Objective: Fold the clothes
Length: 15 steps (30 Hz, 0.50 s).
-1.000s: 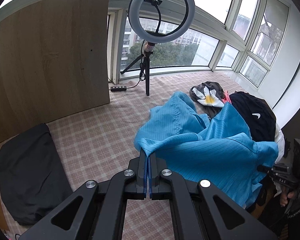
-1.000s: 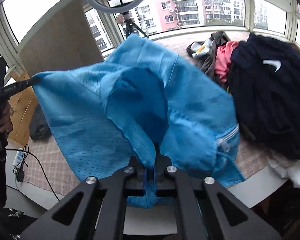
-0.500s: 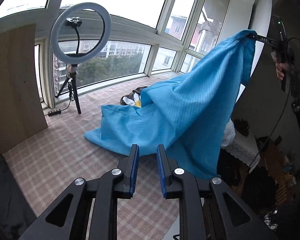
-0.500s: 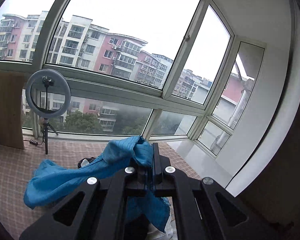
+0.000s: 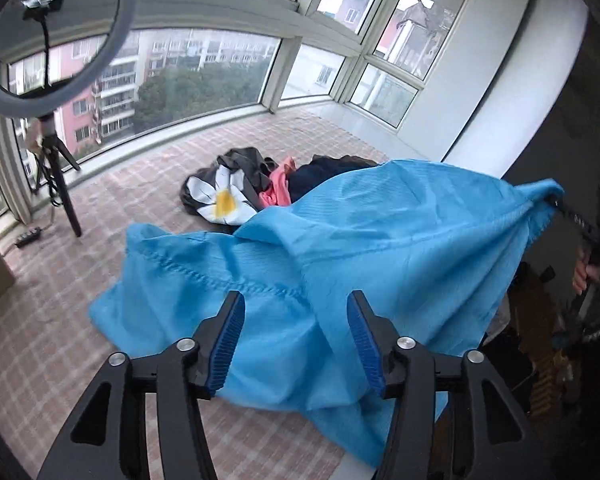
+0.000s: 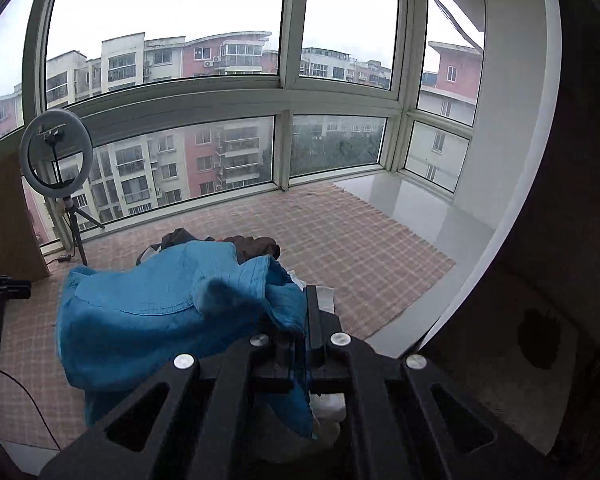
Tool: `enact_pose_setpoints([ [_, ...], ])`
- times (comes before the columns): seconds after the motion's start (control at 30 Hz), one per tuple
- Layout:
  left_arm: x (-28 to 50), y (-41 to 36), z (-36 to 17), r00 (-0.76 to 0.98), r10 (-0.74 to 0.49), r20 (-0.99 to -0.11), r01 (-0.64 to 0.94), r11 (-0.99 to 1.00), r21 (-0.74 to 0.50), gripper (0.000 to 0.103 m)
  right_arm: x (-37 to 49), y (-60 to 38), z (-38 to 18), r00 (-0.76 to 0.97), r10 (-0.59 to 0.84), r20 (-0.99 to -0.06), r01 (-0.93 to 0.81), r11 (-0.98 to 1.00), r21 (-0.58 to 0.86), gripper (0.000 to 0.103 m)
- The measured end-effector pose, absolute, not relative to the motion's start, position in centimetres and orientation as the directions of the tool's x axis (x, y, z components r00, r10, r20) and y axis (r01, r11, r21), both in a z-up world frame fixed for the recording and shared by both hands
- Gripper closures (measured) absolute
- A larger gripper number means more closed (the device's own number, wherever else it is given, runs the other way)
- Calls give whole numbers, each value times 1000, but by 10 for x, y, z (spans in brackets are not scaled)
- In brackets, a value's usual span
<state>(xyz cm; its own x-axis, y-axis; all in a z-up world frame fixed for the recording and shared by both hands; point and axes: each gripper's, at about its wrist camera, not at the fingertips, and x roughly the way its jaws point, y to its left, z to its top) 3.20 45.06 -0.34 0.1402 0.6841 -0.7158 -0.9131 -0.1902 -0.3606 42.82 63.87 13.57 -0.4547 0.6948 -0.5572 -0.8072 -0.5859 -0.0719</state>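
My left gripper stands wide open with nothing between its blue-padded fingers; the bright blue, finely striped fabric garment lies spread just ahead of and beneath them, its stitched hem running across right in front of the tips. From there the cloth rises away to the right of my left jaws, up to a corner pinched at the far right, where my right gripper pulls it taut; part of a hand on that tool's handle shows below it.

Through the right wrist camera, my right gripper is closed tight on a bunched fold of the same blue garment, which drapes down and away to the left of the jaws. At the far left edge of that view I see the dark tip of my left gripper.

The garment rests on a pink-and-white checked cloth surface. Beyond my left jaws, past the blue fabric, sits a heap of other clothes: a dark piece with a white-and-yellow flower print, something coral pink, something black. Far to the left of both jaws stands a ring light on a black tripod by the curved windows.
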Motion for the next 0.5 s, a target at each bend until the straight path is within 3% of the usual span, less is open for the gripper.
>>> enact_pose_setpoints([
  [0.13,39,527,-49,223,566,-793,-865,-261,-429,47,447,656,120,-498,654,-569,-787,-617,-21,101],
  [0.17,41,545,-61,245,538,-806,-851,-279,-445,55,449,660,119,-508,646,-569,-780,-625,-13,101],
  [0.2,43,555,-70,270,525,-807,-837,-287,-466,85,450,663,119,-518,640,-567,-772,-635,-11,101],
  [0.23,46,562,-77,299,525,-797,-816,-293,-499,103,450,664,119,-528,634,-565,-764,-646,-11,101],
  [0.37,33,555,-48,210,651,-730,-799,-316,-512,103,431,680,127,-560,617,-552,-727,-686,-29,101],
  [0.5,-2,502,30,37,783,-620,-789,-358,-500,103,392,703,150,-610,596,-523,-681,-731,-38,101],
])
